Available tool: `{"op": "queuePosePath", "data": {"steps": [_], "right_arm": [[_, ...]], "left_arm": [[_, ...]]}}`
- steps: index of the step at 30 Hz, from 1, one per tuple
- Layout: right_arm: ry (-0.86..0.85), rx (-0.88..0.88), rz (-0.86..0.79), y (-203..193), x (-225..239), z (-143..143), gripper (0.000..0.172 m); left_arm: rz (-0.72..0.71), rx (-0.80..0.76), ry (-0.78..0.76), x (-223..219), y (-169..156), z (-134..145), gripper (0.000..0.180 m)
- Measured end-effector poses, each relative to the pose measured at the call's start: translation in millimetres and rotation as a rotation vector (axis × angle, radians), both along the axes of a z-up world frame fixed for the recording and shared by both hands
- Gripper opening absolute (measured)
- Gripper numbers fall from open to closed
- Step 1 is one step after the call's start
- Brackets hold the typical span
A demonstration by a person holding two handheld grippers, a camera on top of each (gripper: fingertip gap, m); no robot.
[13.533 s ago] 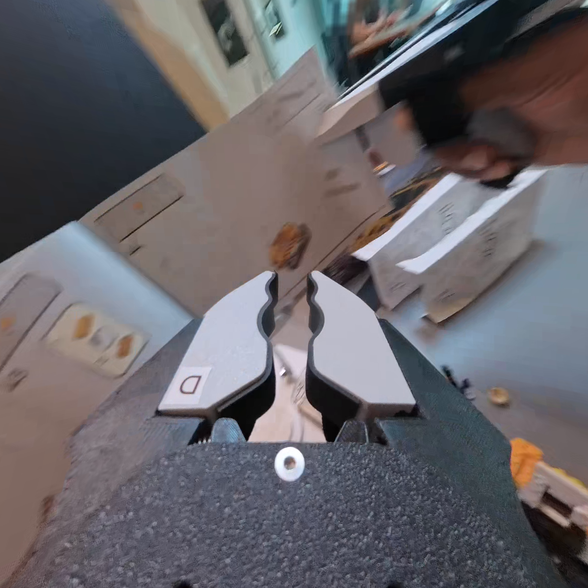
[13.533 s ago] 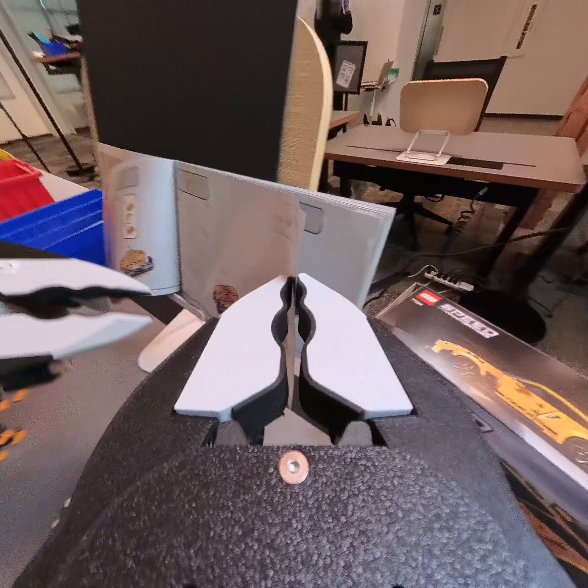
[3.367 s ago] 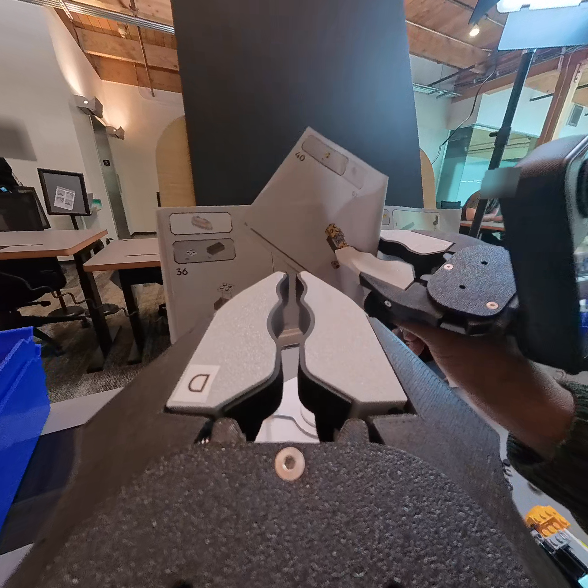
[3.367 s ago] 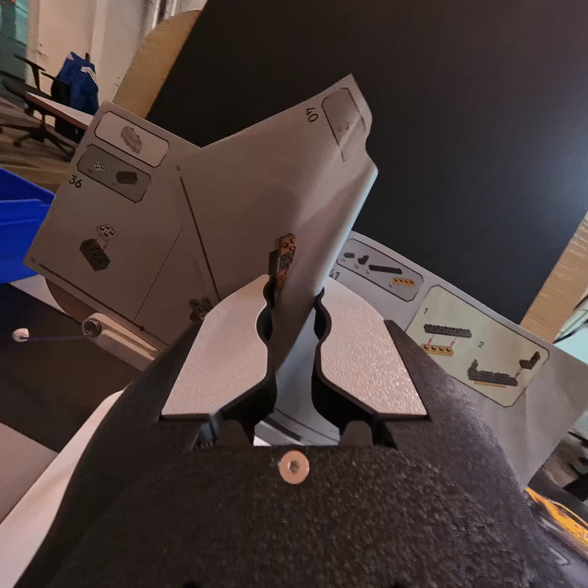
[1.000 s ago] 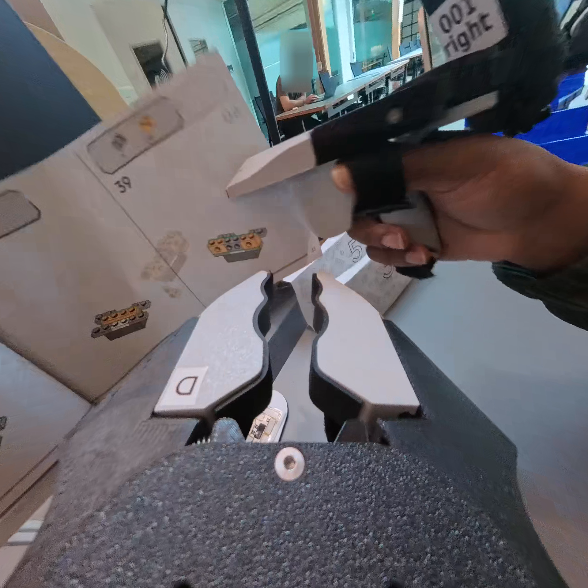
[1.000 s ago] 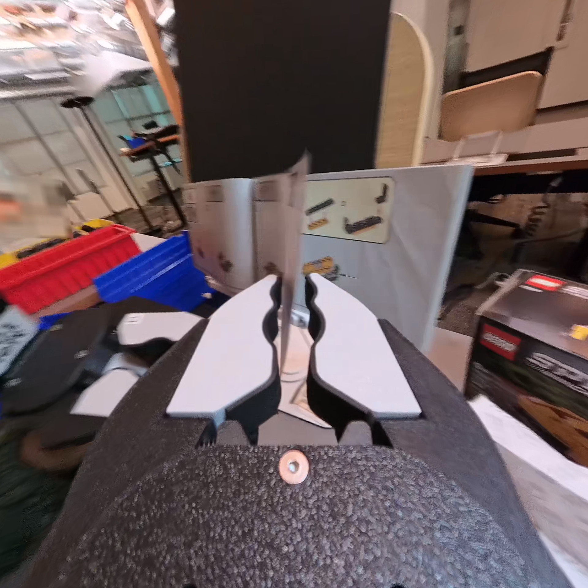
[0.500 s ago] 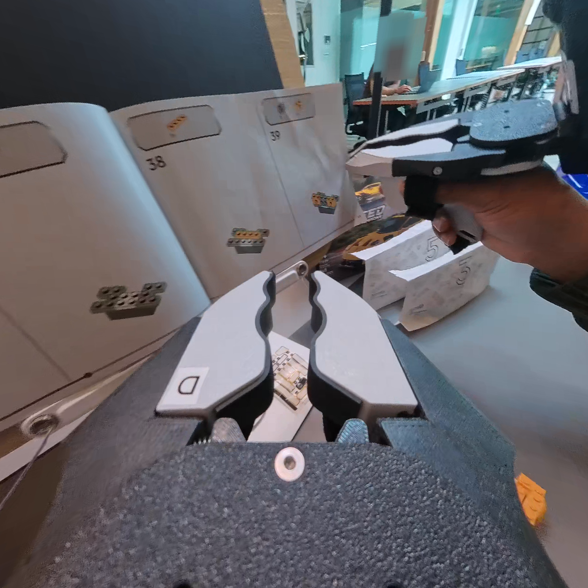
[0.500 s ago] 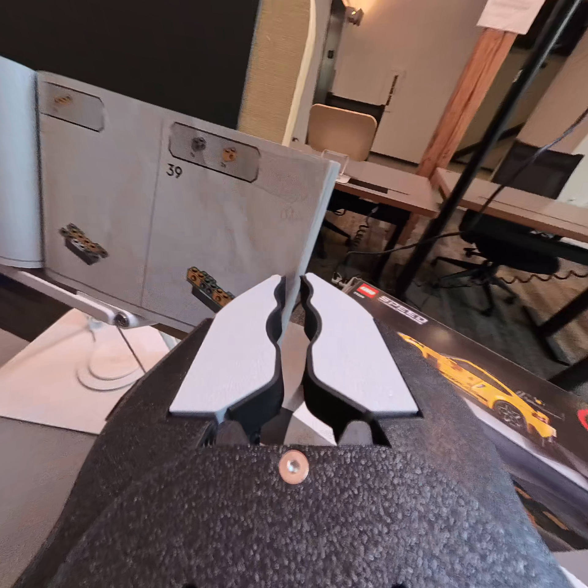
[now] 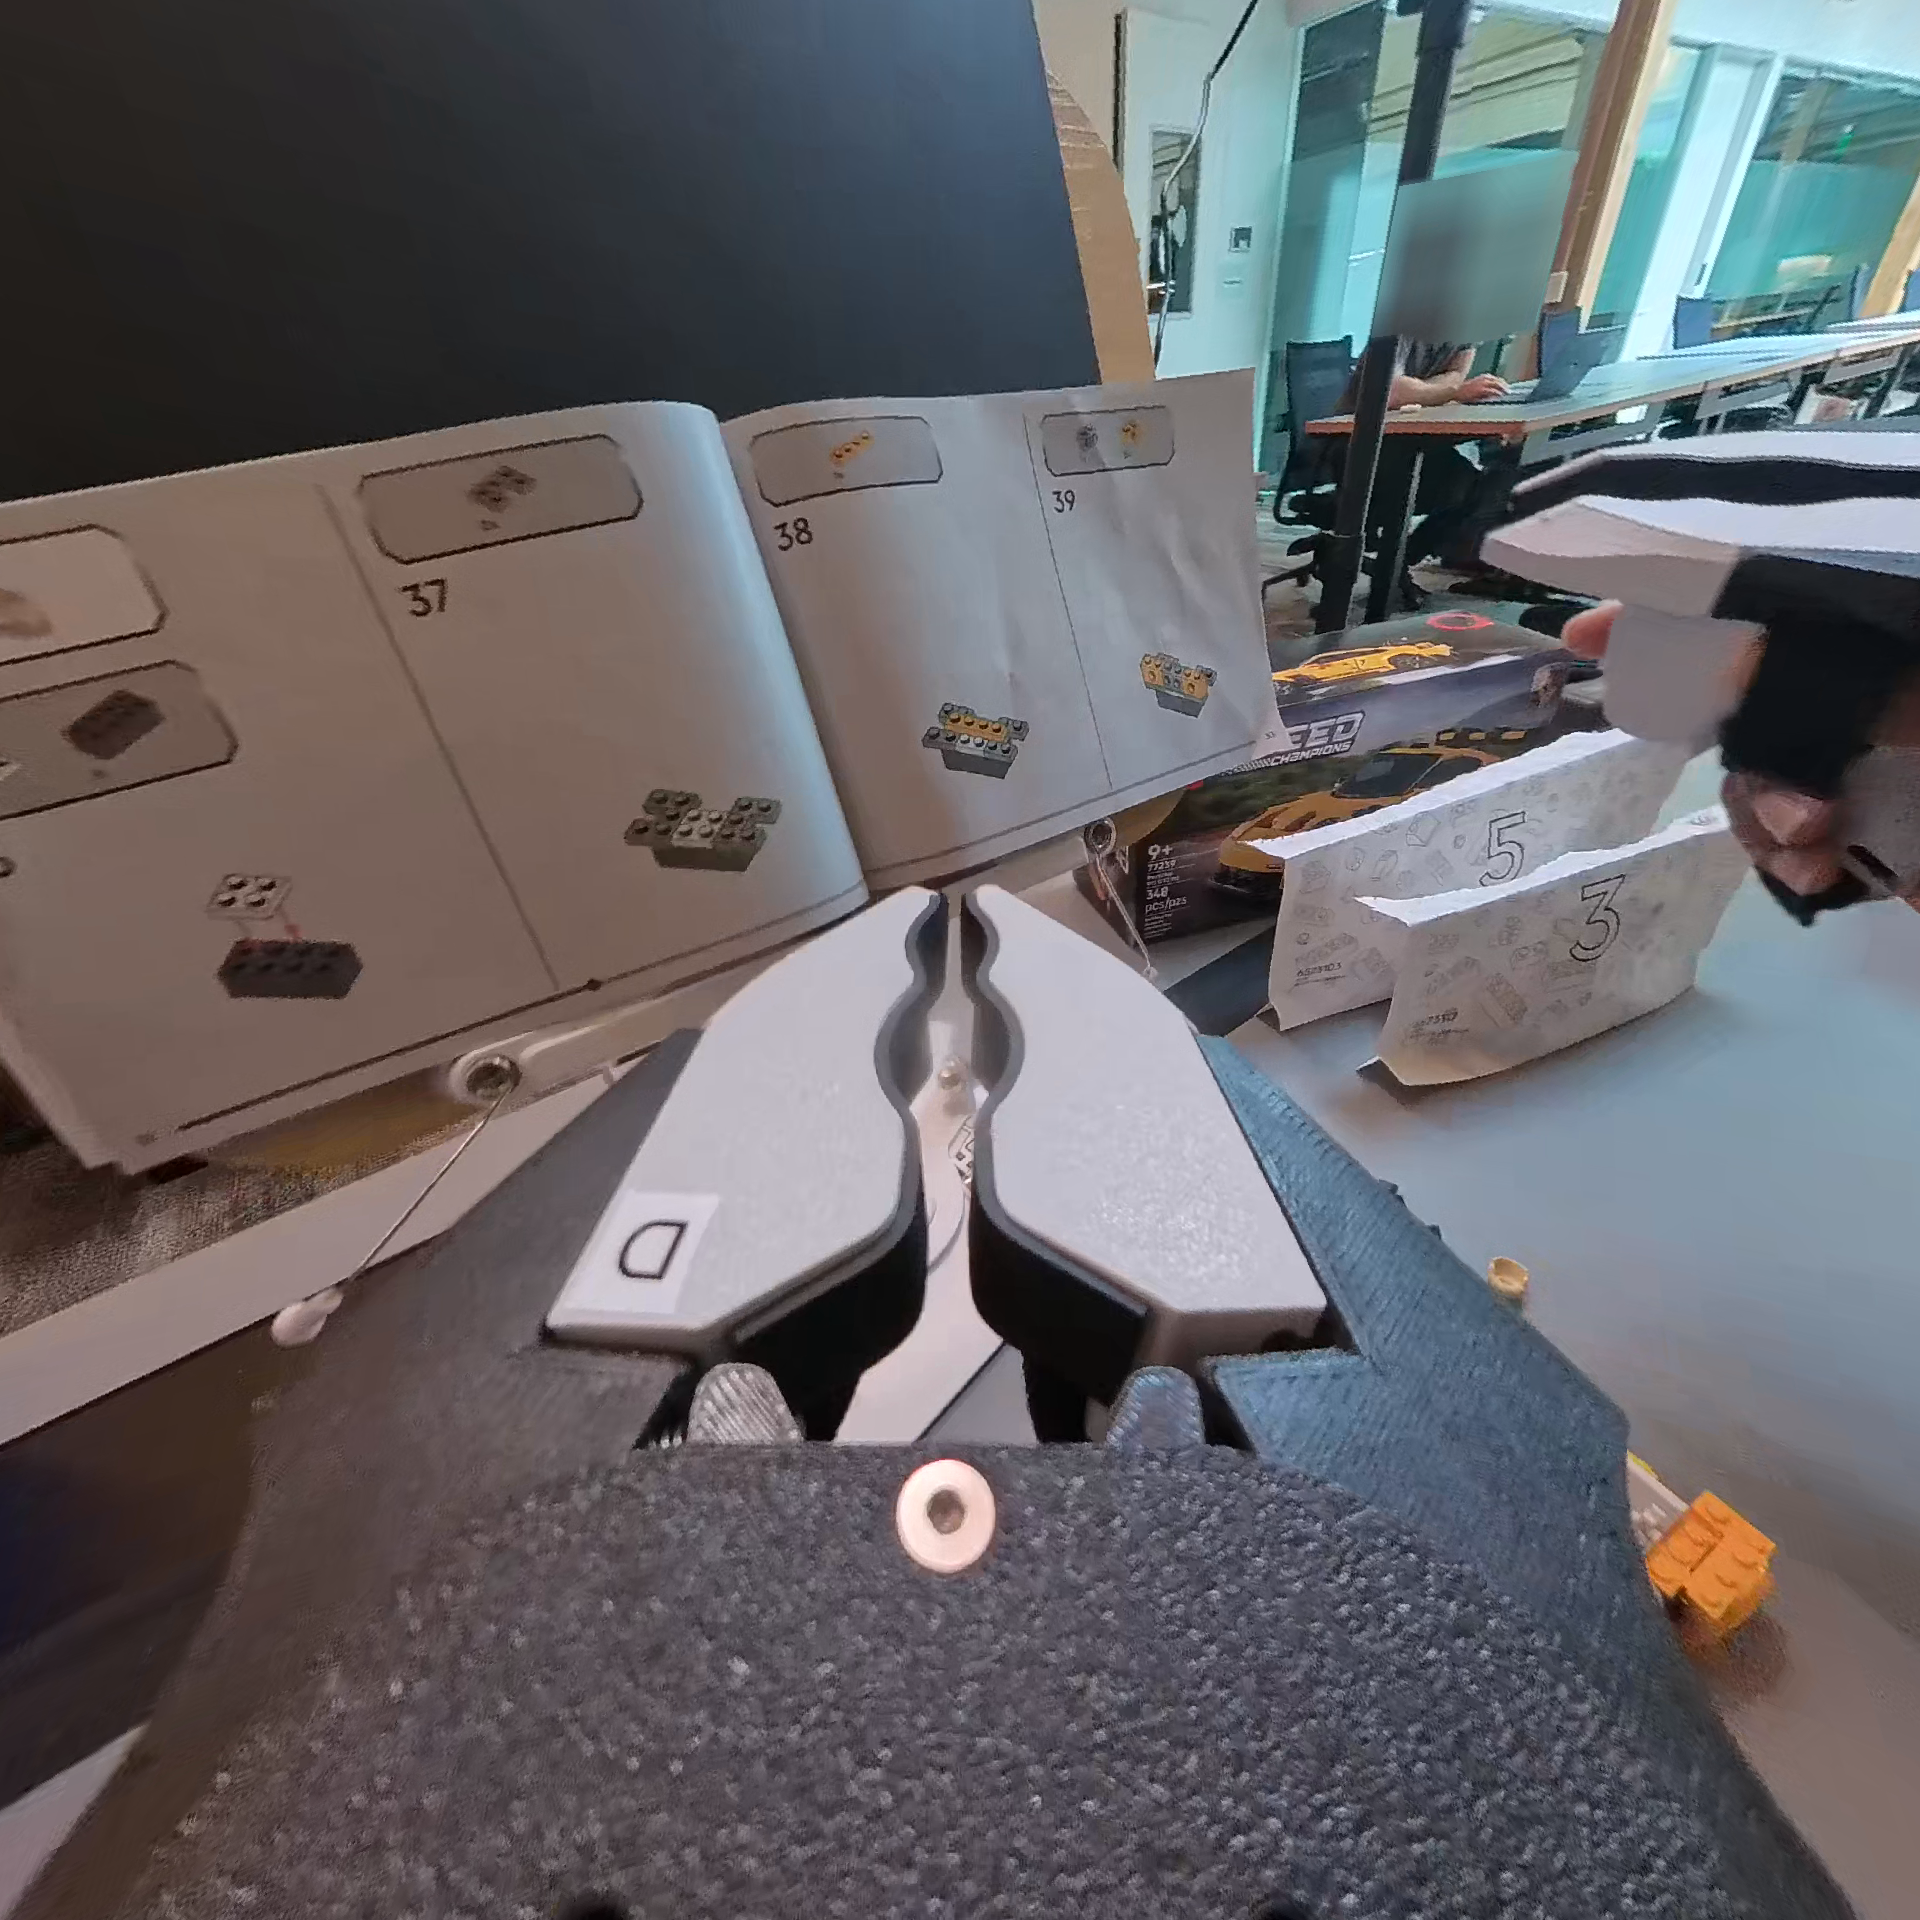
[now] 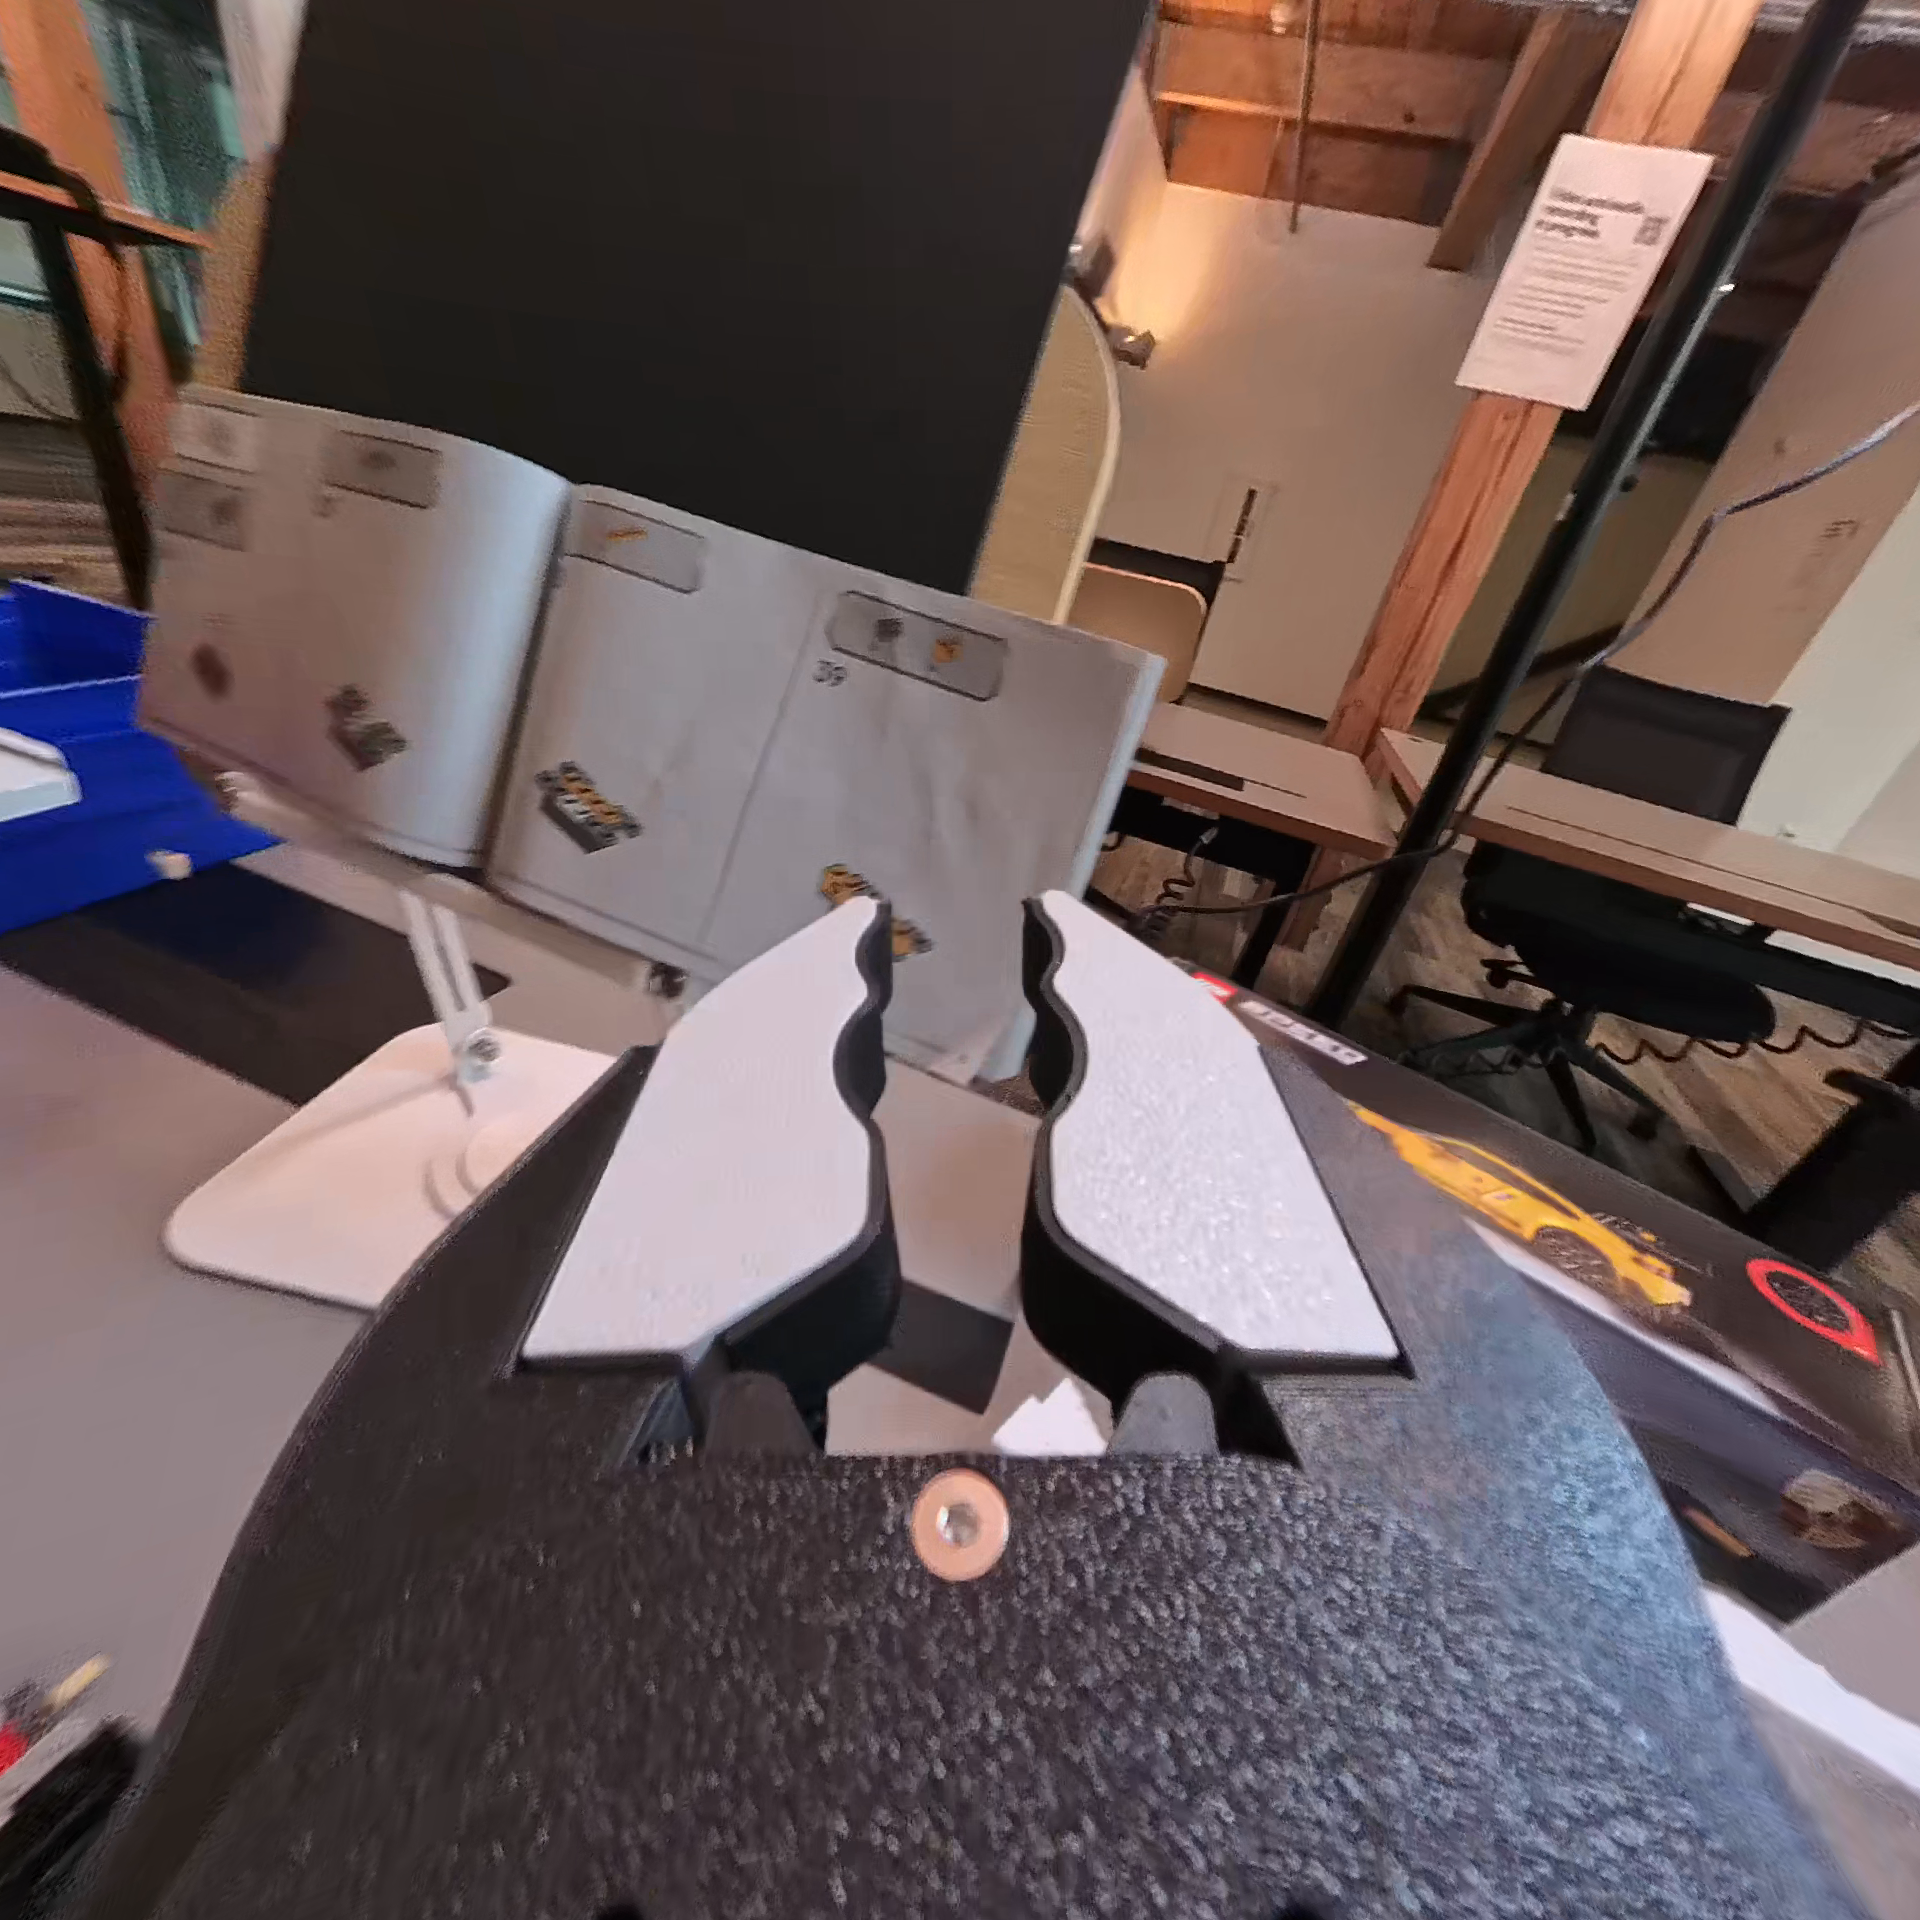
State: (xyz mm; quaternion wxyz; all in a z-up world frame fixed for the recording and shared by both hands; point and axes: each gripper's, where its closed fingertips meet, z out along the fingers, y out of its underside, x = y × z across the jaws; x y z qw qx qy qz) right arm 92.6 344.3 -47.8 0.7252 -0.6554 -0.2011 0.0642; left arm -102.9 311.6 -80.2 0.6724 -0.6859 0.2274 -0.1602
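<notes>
My left gripper (image 9: 954,914) sits with its fingers pressed together on nothing, tips just below the open instruction booklet (image 9: 644,675) on its white stand (image 10: 395,1164). My right gripper (image 10: 951,920) is spread and bare, pointed at the booklet's right-hand page (image 10: 914,831), near but apart. Beyond lie two numbered paper bags (image 9: 1538,935) and the boxed car set (image 9: 1382,748). I judge a careless sweep could flip the loose page or tip the stand.
</notes>
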Motion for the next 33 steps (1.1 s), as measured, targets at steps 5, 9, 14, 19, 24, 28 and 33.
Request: {"op": "queuePosePath", "data": {"steps": [5,9,14,19,24,28,33], "right_arm": [[-0.017,-0.029,0.075,-38,-20,-9,0.027],[-0.008,-0.066,0.108,-58,-33,-18,0.022],[0.069,-0.091,0.125,-73,-50,-26,0.017],[0.093,-0.1,0.131,-77,-65,-39,0.014],[0.056,-0.099,0.127,-81,-68,-53,0.012],[0.04,-0.108,0.13,-81,-69,-62,0.014],[-0.035,-0.078,0.128,-70,-98,-61,0.05]], "left_arm": [[0.065,0.026,0.008,-20,-17,1,0.0],[0.091,0.018,-0.004,-33,-29,1,0.0],[0.137,0.037,-0.003,-47,-39,4,0.0],[0.185,0.031,0.016,-56,-37,-9,0.0],[0.21,0.027,0.07,-59,-34,-27,0.0],[0.211,0.02,0.073,-58,-31,-32,0.0],[0.21,0.023,0.081,-57,-27,-35,0.0]]}}
